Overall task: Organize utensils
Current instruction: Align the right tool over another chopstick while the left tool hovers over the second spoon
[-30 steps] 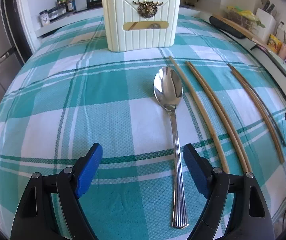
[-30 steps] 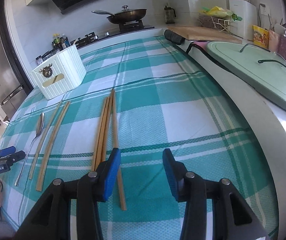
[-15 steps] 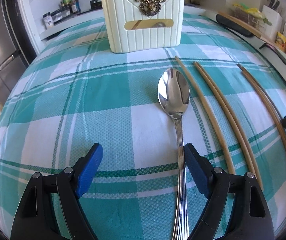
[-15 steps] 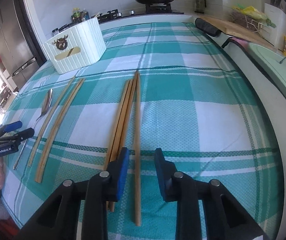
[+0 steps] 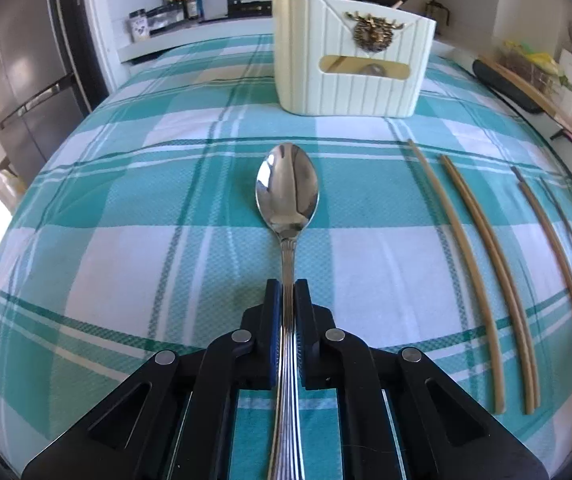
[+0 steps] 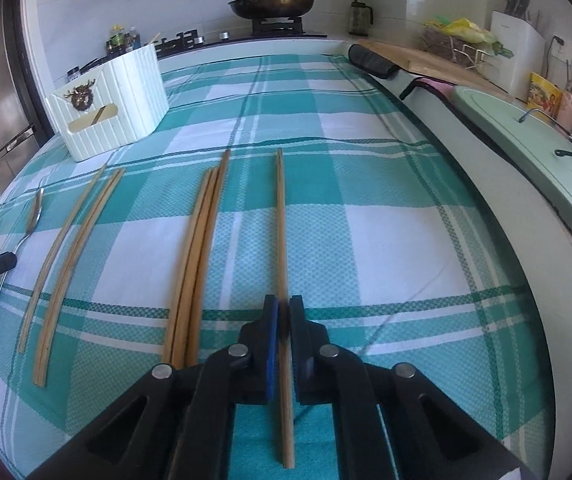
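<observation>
Your left claw [image 5: 288,294] gripped the spoon [image 5: 287,190] handle, your right claw [image 6: 284,312] one chopstick [image 6: 281,216]. The holder [image 5: 350,76] stood ahead; several chopsticks [image 6: 200,240] beside the right claw remained unsorted.

A second ago both my claws stood wide open above the desk; now each has closed. My left claw [image 5: 285,286] has slid forward along the spoon [image 5: 287,196] and clamps its ribbed handle between the blue pads, bowl pointing at the holder. My right claw [image 6: 283,306] has shut on a single chopstick [image 6: 281,224] (the one that lay against the other three), which now sits apart from that bundle [image 6: 200,240], to its right.
</observation>
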Demonstrator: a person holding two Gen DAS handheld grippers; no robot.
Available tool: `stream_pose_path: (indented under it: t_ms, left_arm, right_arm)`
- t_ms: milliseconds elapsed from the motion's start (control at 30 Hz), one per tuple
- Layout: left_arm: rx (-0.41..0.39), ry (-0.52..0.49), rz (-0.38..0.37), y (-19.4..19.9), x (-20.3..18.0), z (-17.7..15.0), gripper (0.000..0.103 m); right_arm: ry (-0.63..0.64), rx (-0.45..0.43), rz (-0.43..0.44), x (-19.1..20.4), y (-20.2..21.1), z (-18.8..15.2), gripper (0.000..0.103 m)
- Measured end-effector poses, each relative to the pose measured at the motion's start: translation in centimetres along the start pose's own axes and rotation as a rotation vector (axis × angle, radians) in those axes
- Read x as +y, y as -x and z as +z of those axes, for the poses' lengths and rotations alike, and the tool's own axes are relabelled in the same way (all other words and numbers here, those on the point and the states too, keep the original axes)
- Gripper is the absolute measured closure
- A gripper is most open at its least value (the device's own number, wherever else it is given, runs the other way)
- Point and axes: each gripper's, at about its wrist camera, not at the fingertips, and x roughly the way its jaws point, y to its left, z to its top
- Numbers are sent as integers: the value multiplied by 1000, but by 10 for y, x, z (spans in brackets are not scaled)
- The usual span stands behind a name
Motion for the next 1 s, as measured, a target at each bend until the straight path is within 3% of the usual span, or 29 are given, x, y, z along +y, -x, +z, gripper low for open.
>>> stream_pose_path:
  t_ms: [233, 300, 367, 400, 433, 467, 633, 1000]
  left_arm:
    - [-2, 38, 25, -2, 27, 0, 93]
    - [-4, 30, 19, -3, 28, 1, 77]
    - [4, 20, 36, -7, 29, 3, 28]
    - [15, 18, 58, -11, 30, 4, 22]
    - [13, 21, 62, -12, 32, 4, 18]
    - [19, 24, 56, -13, 34, 5, 15]
    - [36, 4, 67, -20, 40, 8, 2]
    - [37, 26, 34, -23, 45, 7, 1]
  right_arm:
    - [-30, 2, -86, -20, 7, -6, 98]
    - [-32, -1, -79, -23, 7, -6, 97]
    - [-21, 1, -63, -23, 6, -5, 88]
    - [-11, 4, -55, -22, 6, -5, 83]
    - [8, 9, -49, -20, 4, -4, 70]
    - [26, 12, -44, -18, 3, -3, 64]
    - [67, 9, -34, -14, -5, 4, 64]
    - [76, 0, -24, -15, -11, 9, 62]
